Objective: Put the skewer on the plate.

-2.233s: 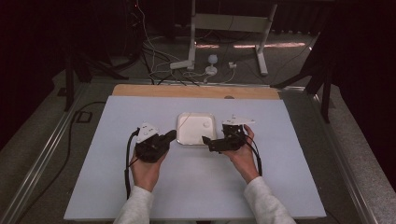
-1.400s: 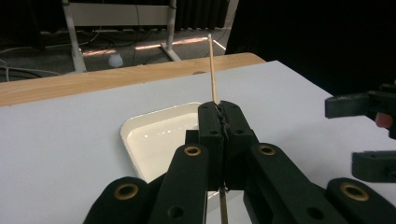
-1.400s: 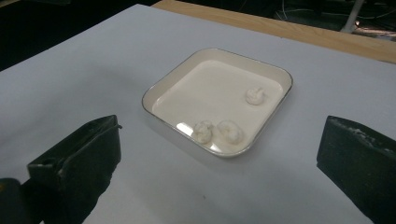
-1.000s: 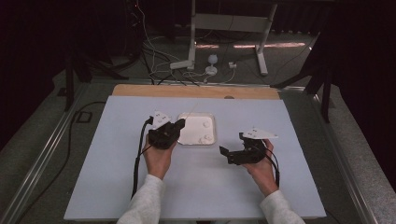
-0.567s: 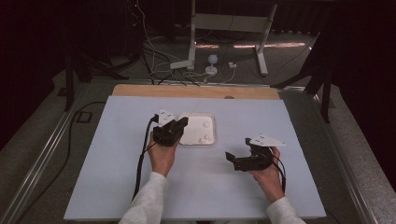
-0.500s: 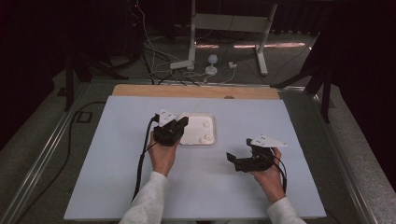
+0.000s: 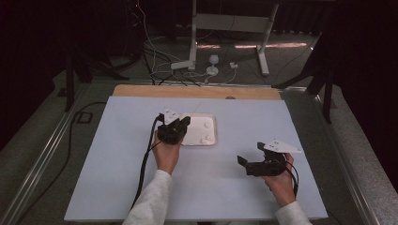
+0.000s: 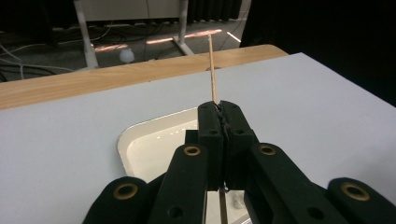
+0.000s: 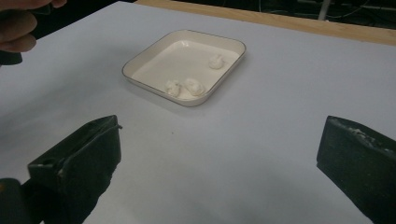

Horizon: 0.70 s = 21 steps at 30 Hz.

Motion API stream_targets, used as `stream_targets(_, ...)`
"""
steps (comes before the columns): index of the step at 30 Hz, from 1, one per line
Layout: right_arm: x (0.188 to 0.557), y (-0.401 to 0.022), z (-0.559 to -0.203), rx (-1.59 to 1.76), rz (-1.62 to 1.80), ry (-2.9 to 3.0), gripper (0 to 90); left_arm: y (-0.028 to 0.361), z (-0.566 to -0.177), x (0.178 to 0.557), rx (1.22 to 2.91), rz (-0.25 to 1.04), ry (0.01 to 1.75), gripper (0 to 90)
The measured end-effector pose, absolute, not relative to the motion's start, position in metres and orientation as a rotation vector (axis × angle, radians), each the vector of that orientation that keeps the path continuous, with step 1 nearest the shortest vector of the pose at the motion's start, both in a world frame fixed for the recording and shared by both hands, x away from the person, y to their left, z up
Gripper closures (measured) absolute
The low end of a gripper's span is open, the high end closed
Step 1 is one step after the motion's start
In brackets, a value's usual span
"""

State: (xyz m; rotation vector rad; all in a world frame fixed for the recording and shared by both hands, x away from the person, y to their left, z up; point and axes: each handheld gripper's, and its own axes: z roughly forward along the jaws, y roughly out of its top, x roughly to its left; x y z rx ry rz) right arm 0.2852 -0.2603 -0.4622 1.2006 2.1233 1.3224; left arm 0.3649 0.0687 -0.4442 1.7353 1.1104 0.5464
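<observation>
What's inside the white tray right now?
The tray holds three small white lumps, two near one wall and one farther back. In the high view, the left hand-held gripper with its skewer covers the tray's left part.

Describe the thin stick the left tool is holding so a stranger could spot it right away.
Start at the white square dish in the middle of the pale table. The left tool hovers over the dish's edge, shut on a wooden skewer. It is the one long, thin, tan thing, unlike the small white lumps in the dish.
</observation>
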Motion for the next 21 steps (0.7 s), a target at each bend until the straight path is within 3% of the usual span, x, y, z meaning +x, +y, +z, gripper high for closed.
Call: stream_targets(21,0.278,-0.279,-0.466,1.235,1.307,2.097,0.0,0.059,-0.462,0.372,1.755,0.596,1.185,89.3)
